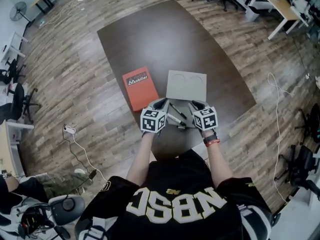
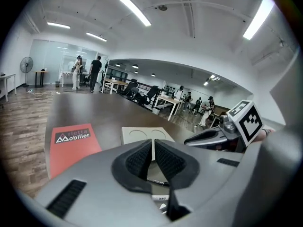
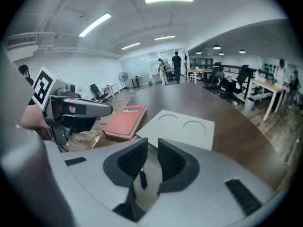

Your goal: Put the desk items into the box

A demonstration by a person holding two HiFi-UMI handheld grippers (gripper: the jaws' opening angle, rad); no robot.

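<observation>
A flat grey box [image 1: 186, 85] with two round marks lies on the dark table [image 1: 165, 39], and a red book [image 1: 140, 87] sits to its left. Between my two grippers, near the front edge, lie black pens [image 1: 176, 112]. My left gripper [image 1: 161, 103] hovers just left of them; its jaws stand almost together with nothing between them [image 2: 153, 148], and a pen [image 2: 158, 181] lies underneath. My right gripper [image 1: 196, 105] is to the right of the pens. Its jaws [image 3: 152, 150] stand a little apart, above a black pen [image 3: 142, 178] on the table that neither pad touches.
The table's near edge is right under my hands. Wooden floor surrounds it, with a power strip and cable [image 1: 70, 130] at the left and a white cable [image 1: 276, 109] at the right. Office chairs [image 1: 20, 101] and desks [image 1: 280, 4] stand farther off.
</observation>
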